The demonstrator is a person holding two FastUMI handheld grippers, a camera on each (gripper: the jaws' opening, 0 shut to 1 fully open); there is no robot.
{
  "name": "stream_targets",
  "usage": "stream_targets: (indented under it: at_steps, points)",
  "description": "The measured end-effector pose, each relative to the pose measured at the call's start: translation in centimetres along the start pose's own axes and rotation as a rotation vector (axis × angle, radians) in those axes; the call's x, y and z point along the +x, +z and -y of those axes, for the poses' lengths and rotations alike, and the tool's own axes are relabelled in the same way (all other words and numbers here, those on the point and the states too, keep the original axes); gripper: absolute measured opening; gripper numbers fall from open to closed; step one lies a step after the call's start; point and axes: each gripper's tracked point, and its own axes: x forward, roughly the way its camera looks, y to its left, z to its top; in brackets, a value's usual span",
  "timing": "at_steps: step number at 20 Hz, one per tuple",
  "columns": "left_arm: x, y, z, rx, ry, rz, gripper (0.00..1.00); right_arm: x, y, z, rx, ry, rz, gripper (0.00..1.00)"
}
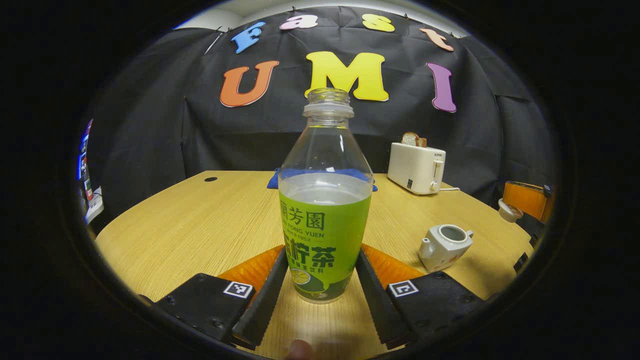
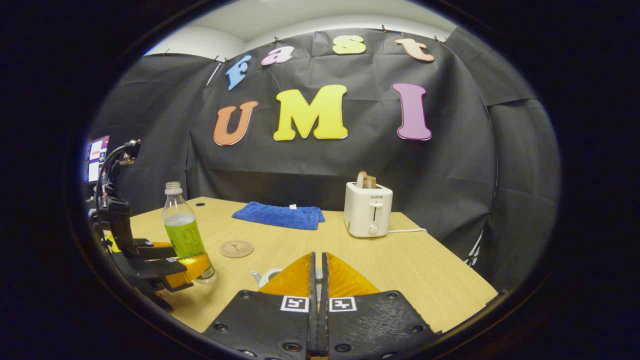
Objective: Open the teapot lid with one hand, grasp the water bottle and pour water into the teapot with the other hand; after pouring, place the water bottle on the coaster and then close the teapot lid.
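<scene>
Left hand-held gripper (image 1: pixel 320 285) is pinching the water bottle (image 1: pixel 324 210) low on its green label, both fingers pressing on its sides; the bottle is standing upright on the worktop (image 1: pixel 200 220), uncapped and holding liquid up to just above the label. In the right gripper view the same bottle (image 2: pixel 185 235) is showing at the near left of the worktop (image 2: pixel 425 270), with the left hand-held gripper (image 2: pixel 192 265) clamping its base. Right hand-held gripper (image 2: pixel 316 280) is sitting with its fingers pressed together, only a thin slit showing between them; whether anything is caught there, cannot tell. Teapot (image 1: pixel 444 246) is standing open-topped on the worktop to the right of the bottle, well apart from it; in the right gripper view the teapot (image 2: pixel 264 276) is peeking out just behind the closed fingers, spout pointing left. Coaster (image 2: pixel 236 248) is lying flat on the worktop between bottle and teapot, touching neither. Blue cloth (image 2: pixel 279 215) is lying folded at the far edge, and a white toaster (image 2: pixel 369 215) holding bread is standing to its right.
</scene>
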Motion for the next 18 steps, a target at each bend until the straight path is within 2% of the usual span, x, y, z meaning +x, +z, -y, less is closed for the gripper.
stream_targets:
  at_steps: [3,8,14,18]
  points:
    - [-0.2,0.2,-0.3,0.058,0.013,-0.019,0.79,0.0,-0.1,0.4,0.008,-0.001,-0.001,0.00]
    - [-1.2,1.9,-1.0,0.220,0.049,-0.032,0.76,-0.5,-0.2,1.6,0.036,-0.007,-0.002,0.00]
    - [-2.2,3.4,-2.0,0.540,0.120,-0.086,0.75,-0.9,0.2,3.3,0.046,-0.020,0.008,0.00]
    - [-2.0,3.8,-2.3,0.713,0.140,-0.113,0.76,-1.3,-0.2,4.3,0.044,-0.021,0.005,0.00]
